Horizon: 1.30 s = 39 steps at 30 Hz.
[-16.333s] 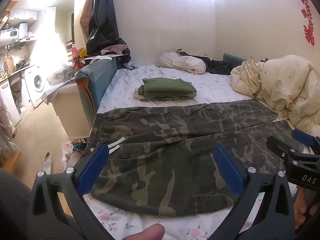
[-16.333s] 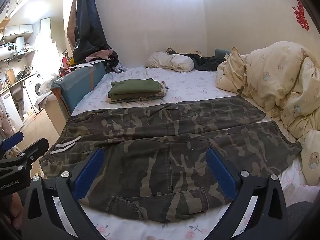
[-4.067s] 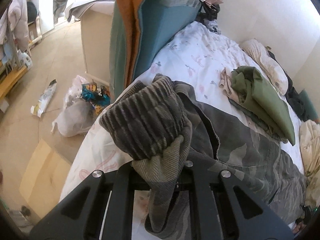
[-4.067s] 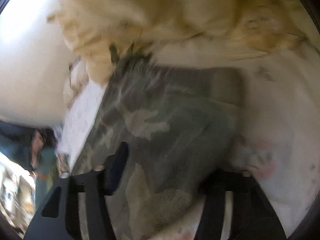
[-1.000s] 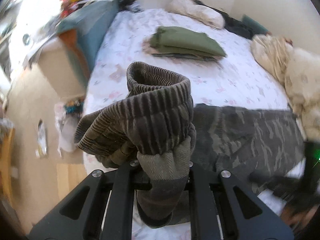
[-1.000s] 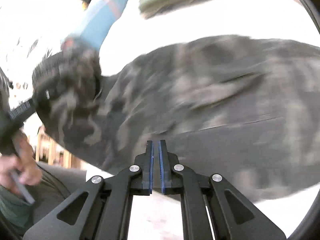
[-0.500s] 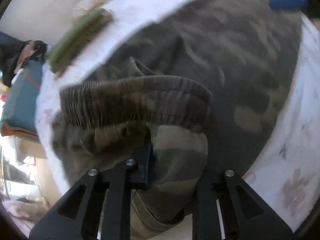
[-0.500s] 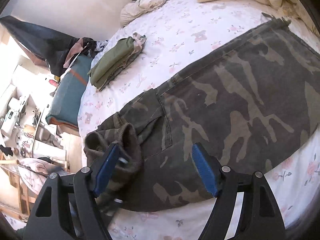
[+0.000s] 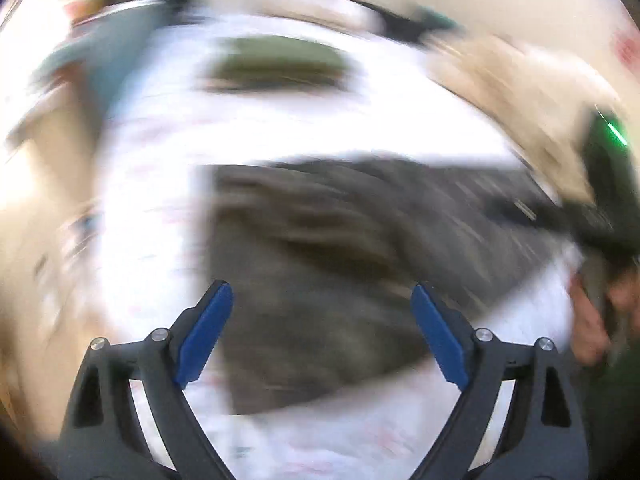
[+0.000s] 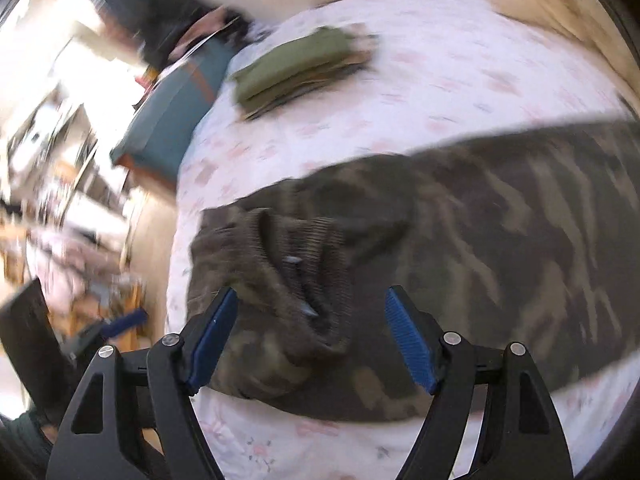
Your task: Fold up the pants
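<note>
The camouflage pants [image 10: 480,240] lie folded lengthwise on the floral bed sheet [image 10: 440,80], the ribbed waistband [image 10: 304,264] bunched at the left end. They show blurred in the left wrist view [image 9: 340,260]. My right gripper [image 10: 312,340] is open, its blue pads either side of the waistband, just above it. My left gripper [image 9: 320,336] is open and empty, above the near part of the pants. The other gripper and hand [image 9: 600,240] appear at the right edge of the left wrist view.
A stack of folded green clothes [image 10: 296,64] lies farther up the bed and shows in the left wrist view [image 9: 276,64]. A cream duvet [image 9: 520,88] is piled at the right. A teal cushion [image 10: 172,120] stands at the bed's left edge, with floor and clutter beyond.
My left gripper has opened and let go of the waistband, which now lies on the bed, and has pulled back. My right gripper stays open and has moved closer to the waistband.
</note>
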Available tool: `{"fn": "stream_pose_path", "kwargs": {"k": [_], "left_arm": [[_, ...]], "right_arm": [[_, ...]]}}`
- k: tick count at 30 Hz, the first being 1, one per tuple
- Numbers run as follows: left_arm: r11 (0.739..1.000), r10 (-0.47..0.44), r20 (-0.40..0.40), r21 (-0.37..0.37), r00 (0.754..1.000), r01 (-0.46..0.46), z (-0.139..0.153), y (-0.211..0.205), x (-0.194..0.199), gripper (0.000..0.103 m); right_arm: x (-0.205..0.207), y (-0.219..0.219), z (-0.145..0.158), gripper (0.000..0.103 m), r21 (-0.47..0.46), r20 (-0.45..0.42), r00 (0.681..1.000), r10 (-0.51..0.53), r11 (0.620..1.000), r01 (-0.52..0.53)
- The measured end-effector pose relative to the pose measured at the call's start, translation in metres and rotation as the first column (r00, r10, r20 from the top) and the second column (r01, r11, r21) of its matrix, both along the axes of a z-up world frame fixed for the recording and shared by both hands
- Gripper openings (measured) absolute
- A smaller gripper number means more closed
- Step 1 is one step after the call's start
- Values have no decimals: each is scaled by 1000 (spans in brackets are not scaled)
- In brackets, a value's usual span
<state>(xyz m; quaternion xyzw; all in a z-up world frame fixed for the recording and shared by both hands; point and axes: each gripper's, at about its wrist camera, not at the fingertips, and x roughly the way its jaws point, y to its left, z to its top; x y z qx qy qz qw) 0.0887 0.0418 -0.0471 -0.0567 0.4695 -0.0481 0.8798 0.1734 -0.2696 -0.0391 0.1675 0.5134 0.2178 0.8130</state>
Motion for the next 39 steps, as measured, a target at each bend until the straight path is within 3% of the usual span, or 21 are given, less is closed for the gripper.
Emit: {"fn": "stream_pose_path", "kwargs": {"k": [2, 6, 7, 8, 9, 11, 13, 14, 16, 17, 18, 20, 21, 23, 25, 27, 29, 32, 34, 36, 39], "left_arm": [[983, 181, 0, 8, 983, -181, 0, 36, 2, 89], [939, 332, -37, -77, 942, -334, 0, 76, 8, 89], [934, 345, -43, -86, 938, -348, 0, 78, 9, 89], [929, 355, -51, -95, 933, -359, -1, 80, 11, 89], [924, 362, -63, -105, 930, -367, -1, 82, 12, 89], [917, 372, -70, -128, 926, -378, -2, 85, 13, 89], [916, 374, -67, -131, 925, -380, 0, 88, 10, 89], [915, 374, -69, -134, 925, -380, 0, 88, 9, 89], [914, 372, -75, -145, 925, -379, -1, 83, 15, 89], [913, 369, -81, -155, 926, -378, -1, 83, 17, 89], [911, 369, -84, -163, 926, -378, 0, 83, 20, 89], [906, 372, -88, -181, 924, -382, 2, 82, 21, 89], [903, 377, -86, -187, 922, -386, 3, 82, 20, 89], [900, 386, -75, -187, 919, -393, 6, 82, 18, 89], [902, 395, -65, -164, 916, -400, 8, 83, 18, 89], [899, 402, -72, -154, 913, -409, 6, 87, 20, 89], [893, 411, -89, -159, 907, -420, 2, 89, 21, 89], [891, 413, -110, -154, 904, -426, -3, 90, 23, 89], [896, 410, -112, -134, 905, -423, -5, 89, 24, 89], [901, 405, -130, -110, 905, -419, -12, 88, 23, 89], [896, 406, -206, -99, 890, -432, -36, 92, 16, 89]], "right_arm": [[22, 33, 0, 79, -42, -8, 997, 71, 997, -72], [67, 76, -31, 77, -96, -93, 991, 99, 990, -107], [75, 84, -41, 65, -88, -122, 986, 110, 989, -121], [82, 93, -51, 36, -76, -144, 981, 127, 987, -139], [86, 100, -57, 20, -81, -159, 976, 146, 984, -160], [87, 102, -51, 7, -102, -126, 983, 136, 984, -149], [89, 82, -36, 6, -69, -73, 996, 51, 996, -56], [91, 60, -32, 6, -54, -55, 997, -48, 998, 45], [96, 33, -44, 7, -31, -92, 981, -172, 985, 170], [99, 31, -57, 8, -48, -134, 974, -180, 983, 175], [102, 34, -70, 9, -82, -170, 971, -169, 984, 157], [104, 40, -79, 14, -171, -141, 977, -159, 976, 134], [105, 40, -76, 17, -212, -121, 978, -168, 967, 140], [104, 36, -66, 32, -277, -100, 979, -177, 950, 144], [98, 32, -49, 33, -313, -61, 985, -159, 941, 133], [80, 33, -28, 33, -277, -19, 995, -95, 957, 86], [60, 41, -20, 33, -219, -52, 999, -11, 976, 0], [26, 54, -41, 34, -116, -137, 989, 54, 991, -70], [15, 61, -68, 34, -205, -180, 983, 43, 976, -80], [13, 62, -87, 34, -228, -231, 972, 50, 968, -104], [30, 59, -56, 37, -182, -188, 977, 103, 974, -138]]}}
